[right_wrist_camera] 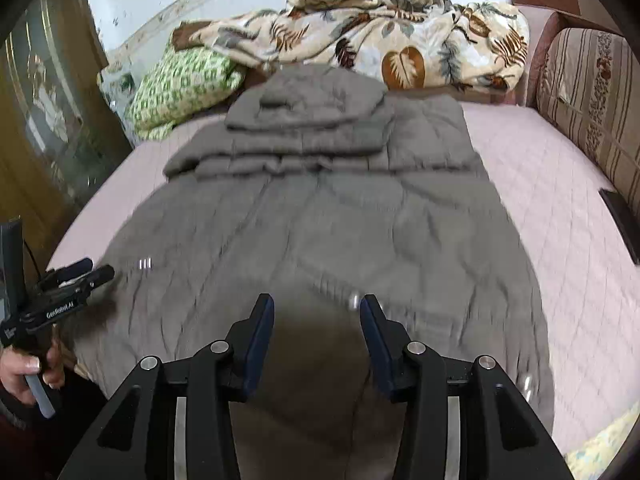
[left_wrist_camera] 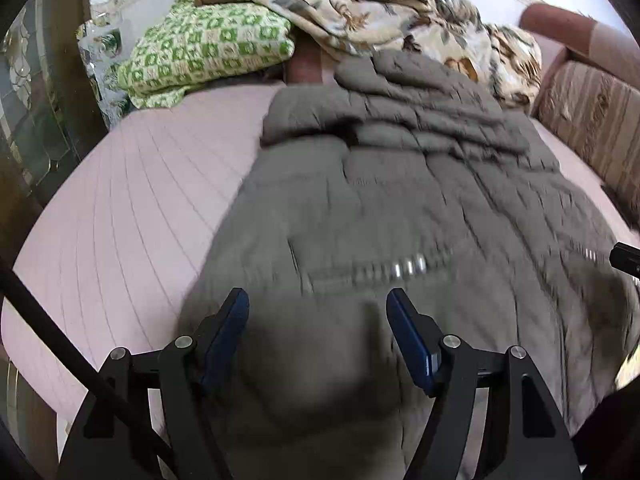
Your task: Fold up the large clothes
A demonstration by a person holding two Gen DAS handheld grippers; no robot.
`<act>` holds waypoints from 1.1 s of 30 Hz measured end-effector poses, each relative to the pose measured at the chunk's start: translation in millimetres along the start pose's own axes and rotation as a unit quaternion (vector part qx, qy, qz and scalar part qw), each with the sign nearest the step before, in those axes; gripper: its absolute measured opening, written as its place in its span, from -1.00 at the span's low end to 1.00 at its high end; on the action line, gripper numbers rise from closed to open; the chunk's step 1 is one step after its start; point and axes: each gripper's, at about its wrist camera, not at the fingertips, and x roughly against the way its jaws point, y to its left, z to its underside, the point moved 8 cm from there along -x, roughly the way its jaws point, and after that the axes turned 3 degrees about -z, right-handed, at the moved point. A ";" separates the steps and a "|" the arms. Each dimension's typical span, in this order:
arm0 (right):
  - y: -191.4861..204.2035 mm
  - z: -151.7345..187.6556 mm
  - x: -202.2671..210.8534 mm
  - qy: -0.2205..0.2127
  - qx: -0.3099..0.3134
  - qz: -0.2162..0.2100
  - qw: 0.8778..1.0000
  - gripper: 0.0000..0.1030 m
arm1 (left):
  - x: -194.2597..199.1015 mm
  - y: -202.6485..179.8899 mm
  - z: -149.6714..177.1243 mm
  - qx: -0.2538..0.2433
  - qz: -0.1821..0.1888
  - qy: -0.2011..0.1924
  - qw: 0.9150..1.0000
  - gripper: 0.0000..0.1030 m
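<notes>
Grey quilted coat (right_wrist_camera: 320, 216) flat on bed (right_wrist_camera: 540, 184) | left gripper (left_wrist_camera: 318, 300), right gripper (right_wrist_camera: 317, 306) fingers spread, empty | pinch hem corners evenly, fold toward hood

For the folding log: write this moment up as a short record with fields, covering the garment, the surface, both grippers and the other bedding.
garment: grey quilted coat, lying along the bed, sleeves folded across its upper part
surface: pink quilted bedspread
left gripper: open, above the coat's near end, nothing between the fingers
right gripper: open, above the coat's near end, holding nothing
beyond the coat: leaf-print blanket, bunched; green checked blanket
right of the bed: striped cushion
</notes>
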 end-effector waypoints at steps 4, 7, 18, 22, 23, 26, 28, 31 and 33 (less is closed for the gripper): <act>5.0 30.1 -3.0 0.021 0.000 -0.004 1.000 -0.05 | -7.1 -10.2 22.4 -0.055 -0.025 0.000 0.998 0.39; 4.0 48.8 -12.9 0.041 -0.004 0.001 0.999 -0.02 | -2.9 -14.1 25.9 -0.078 -0.034 -0.015 0.996 0.40; 5.0 63.4 -16.6 0.032 0.001 0.007 0.999 0.15 | -2.1 -15.3 33.7 -0.087 -0.051 -0.029 0.994 0.53; 6.0 66.9 -14.6 0.025 -0.003 0.002 1.000 0.21 | -4.0 -7.9 37.8 -0.058 -0.041 -0.025 0.997 0.60; 6.6 67.9 -13.9 0.024 -0.004 0.001 1.000 0.25 | -4.4 -5.7 39.1 -0.049 -0.036 -0.026 0.998 0.61; 10.1 72.1 -11.6 0.025 -0.006 -0.009 1.000 0.42 | -3.4 -5.8 42.3 -0.049 -0.039 -0.032 0.998 0.62; 13.9 75.7 -9.0 0.027 0.003 -0.008 1.000 0.43 | -2.3 -5.7 43.7 -0.048 -0.041 -0.034 0.997 0.64; 17.3 78.3 0.5 0.024 0.012 -0.018 0.999 0.37 | 1.9 -7.3 44.5 -0.056 -0.036 -0.011 0.998 0.64; 12.0 70.7 21.3 -0.014 -0.003 -0.033 0.999 0.33 | 7.5 -7.8 44.8 -0.058 -0.026 -0.003 0.998 0.64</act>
